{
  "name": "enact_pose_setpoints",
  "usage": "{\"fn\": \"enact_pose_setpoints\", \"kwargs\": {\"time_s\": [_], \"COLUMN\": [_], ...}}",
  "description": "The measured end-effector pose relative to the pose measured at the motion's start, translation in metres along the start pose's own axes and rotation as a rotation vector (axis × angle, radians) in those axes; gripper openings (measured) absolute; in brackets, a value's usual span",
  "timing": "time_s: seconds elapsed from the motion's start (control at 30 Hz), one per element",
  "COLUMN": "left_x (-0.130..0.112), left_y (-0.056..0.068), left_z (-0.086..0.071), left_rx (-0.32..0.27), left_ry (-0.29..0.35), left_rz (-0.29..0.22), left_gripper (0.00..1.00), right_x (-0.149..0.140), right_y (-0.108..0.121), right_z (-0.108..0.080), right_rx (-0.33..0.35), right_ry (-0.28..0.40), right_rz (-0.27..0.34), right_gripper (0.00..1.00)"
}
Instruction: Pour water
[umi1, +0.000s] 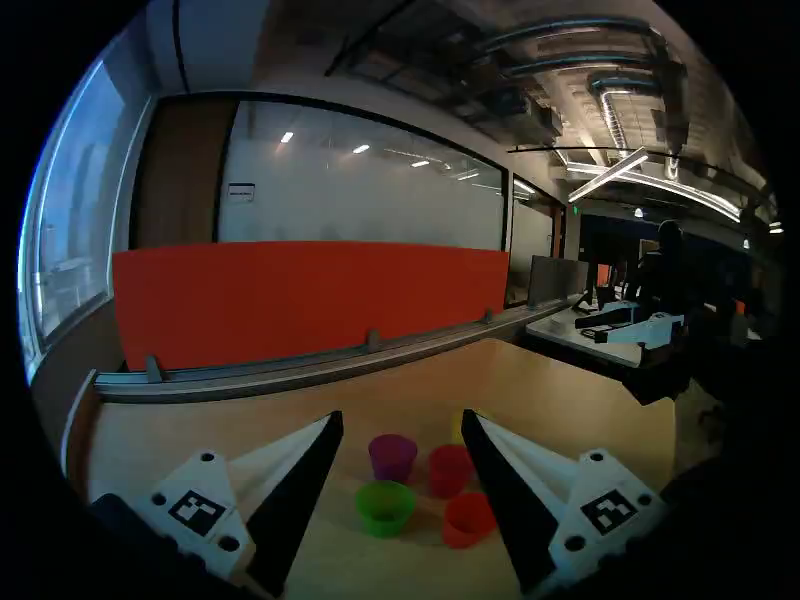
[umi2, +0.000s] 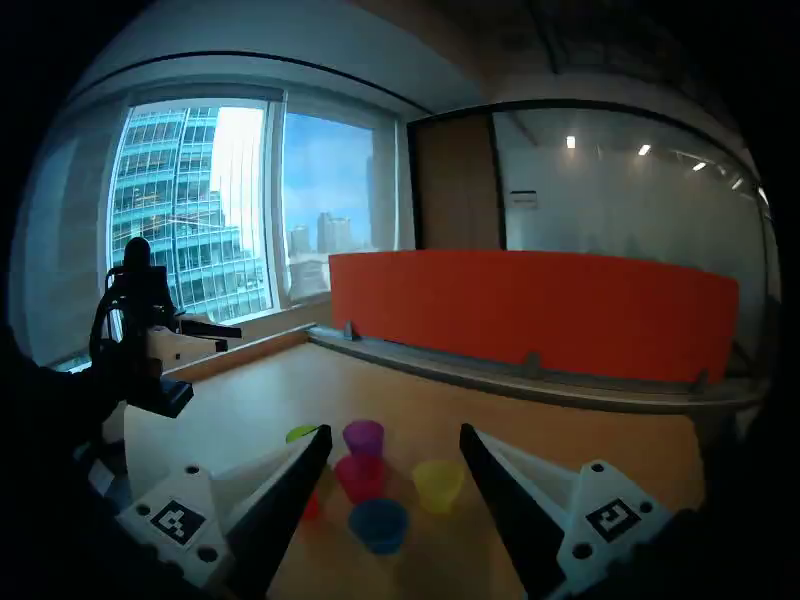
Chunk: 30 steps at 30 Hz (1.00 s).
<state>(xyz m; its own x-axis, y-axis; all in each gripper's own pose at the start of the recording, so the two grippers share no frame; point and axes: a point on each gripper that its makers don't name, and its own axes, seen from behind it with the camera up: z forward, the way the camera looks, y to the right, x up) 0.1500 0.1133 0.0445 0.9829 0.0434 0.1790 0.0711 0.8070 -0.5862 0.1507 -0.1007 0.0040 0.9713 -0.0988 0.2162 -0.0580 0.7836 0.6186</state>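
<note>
While both grippers are held over the table, neither grips anything. Left gripper: fingers apart, nothing btwn them. Ahead on the table, close together and upright: purple cup, green cup, red cup, orange cup. Yellow cup is partly hidden behind one finger. Right gripper: fingers apart, empty; blue cup stands nearest. Orange partition runs along the table's far edge, w/ a window beside it.
</note>
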Motion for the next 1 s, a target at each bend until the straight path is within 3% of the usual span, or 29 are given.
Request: {"fn": "enact_pose_setpoints", "kwargs": {"time_s": [0.3,1.0], "left_x": [-0.019,-0.089], "left_y": [-0.005,-0.011], "left_z": [0.006,0.028], "left_rx": [-0.013,-0.023], "left_ry": [-0.03,-0.151], "left_rz": [0.008,0.033], "left_gripper": [0.87,0.88], "right_x": [-0.019,-0.085], "right_y": [-0.002,-0.002], "right_z": [0.007,0.028], "right_rx": [0.015,0.033], "right_ry": [-0.05,-0.143], "right_rz": [-0.018,-0.031], "right_gripper": [0.99,0.99]}}
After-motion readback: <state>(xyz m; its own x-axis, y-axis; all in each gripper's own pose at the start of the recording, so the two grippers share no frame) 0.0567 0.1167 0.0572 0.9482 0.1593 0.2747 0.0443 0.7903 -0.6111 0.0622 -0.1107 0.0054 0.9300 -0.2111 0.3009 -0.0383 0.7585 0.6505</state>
